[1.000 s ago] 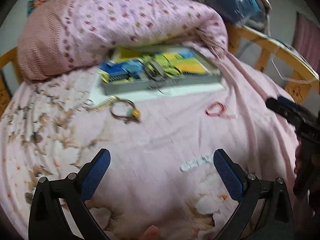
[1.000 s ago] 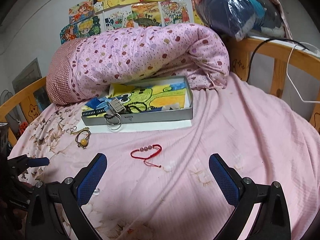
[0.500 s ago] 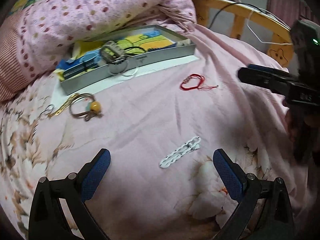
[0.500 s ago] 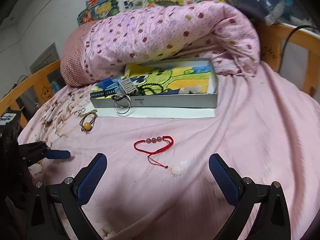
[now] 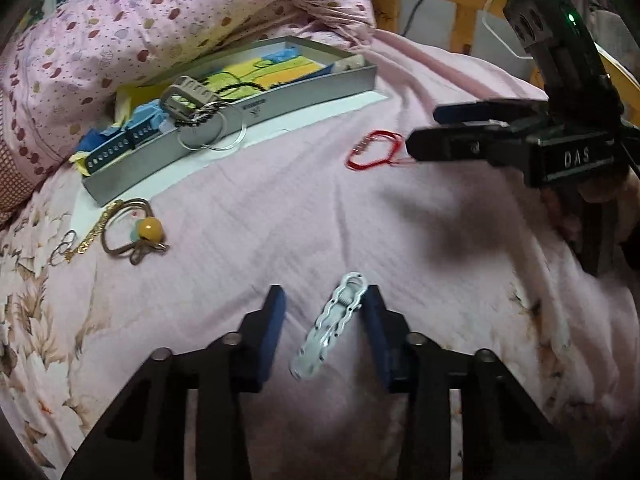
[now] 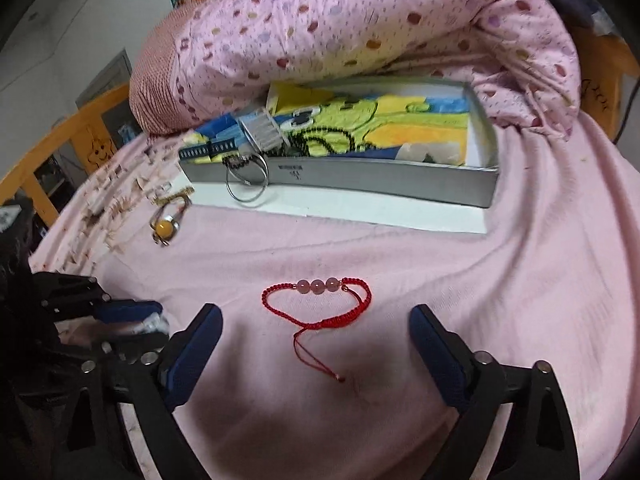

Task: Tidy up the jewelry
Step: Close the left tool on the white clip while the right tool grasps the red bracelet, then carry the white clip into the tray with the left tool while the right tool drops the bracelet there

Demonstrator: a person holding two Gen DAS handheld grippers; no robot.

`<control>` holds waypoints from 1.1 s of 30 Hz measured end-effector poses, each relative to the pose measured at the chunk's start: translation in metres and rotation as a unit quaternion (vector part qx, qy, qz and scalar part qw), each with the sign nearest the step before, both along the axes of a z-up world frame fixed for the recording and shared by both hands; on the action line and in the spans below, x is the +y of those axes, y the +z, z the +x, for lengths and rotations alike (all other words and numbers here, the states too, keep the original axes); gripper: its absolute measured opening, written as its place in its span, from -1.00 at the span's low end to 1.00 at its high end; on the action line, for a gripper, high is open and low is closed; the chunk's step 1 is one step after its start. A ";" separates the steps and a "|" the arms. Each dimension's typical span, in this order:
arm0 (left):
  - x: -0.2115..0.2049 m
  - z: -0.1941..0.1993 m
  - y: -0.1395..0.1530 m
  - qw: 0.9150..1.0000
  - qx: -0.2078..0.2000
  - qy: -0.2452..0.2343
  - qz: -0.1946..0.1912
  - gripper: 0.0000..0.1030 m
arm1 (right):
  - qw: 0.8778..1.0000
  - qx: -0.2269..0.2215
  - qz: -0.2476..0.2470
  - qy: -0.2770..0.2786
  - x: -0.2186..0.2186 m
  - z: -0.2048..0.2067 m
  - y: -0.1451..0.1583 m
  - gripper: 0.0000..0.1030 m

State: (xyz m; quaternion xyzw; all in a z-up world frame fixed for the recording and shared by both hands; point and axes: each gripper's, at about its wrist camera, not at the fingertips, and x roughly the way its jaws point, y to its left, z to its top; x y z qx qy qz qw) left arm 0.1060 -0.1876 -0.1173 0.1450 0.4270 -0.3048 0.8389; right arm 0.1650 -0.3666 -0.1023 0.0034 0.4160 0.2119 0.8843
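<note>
some jewelry sits in the tray [image 5: 256, 110], but both hand-held grippers, left [image 5: 322, 322] and right [image 6: 316, 344], are released around the white chain [image 5: 334, 324] and red bracelet [image 6: 320, 300].

Left hand-held gripper [image 5: 323, 322] straddles white bracelet [image 5: 334, 322].

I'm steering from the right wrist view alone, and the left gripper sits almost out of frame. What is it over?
Observer: A white chain lies on the sheet between the fingers of the left gripper.
Operator: Is it gripped?
Observer: No. The jaws are open, with a gap on the chain's left side.
Operator: Is my own gripper powered?
Observer: A green light glows on the body of the right gripper.
</note>
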 end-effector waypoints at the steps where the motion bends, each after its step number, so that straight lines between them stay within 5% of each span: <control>1: 0.001 0.003 0.000 1.000 0.000 0.009 -0.001 -0.46 | 1.000 0.005 -0.006 0.003 0.003 0.002 -0.002 0.75; 7: 0.009 0.023 0.001 0.997 0.017 0.070 -0.021 -0.75 | 0.999 0.016 -0.044 0.012 0.018 0.012 -0.011 0.52; 18: 0.037 0.036 0.008 0.982 0.074 0.137 -0.107 -0.76 | 0.999 0.005 -0.047 0.006 0.023 0.000 -0.010 -0.25; 24: 0.045 0.031 0.013 0.977 0.082 0.154 -0.123 -0.76 | 0.999 0.004 -0.035 0.000 0.022 -0.004 -0.009 -0.59; 33: 0.049 0.035 0.018 0.972 0.082 0.174 -0.132 -0.76 | 1.000 0.005 -0.015 -0.009 0.027 -0.022 -0.009 -0.68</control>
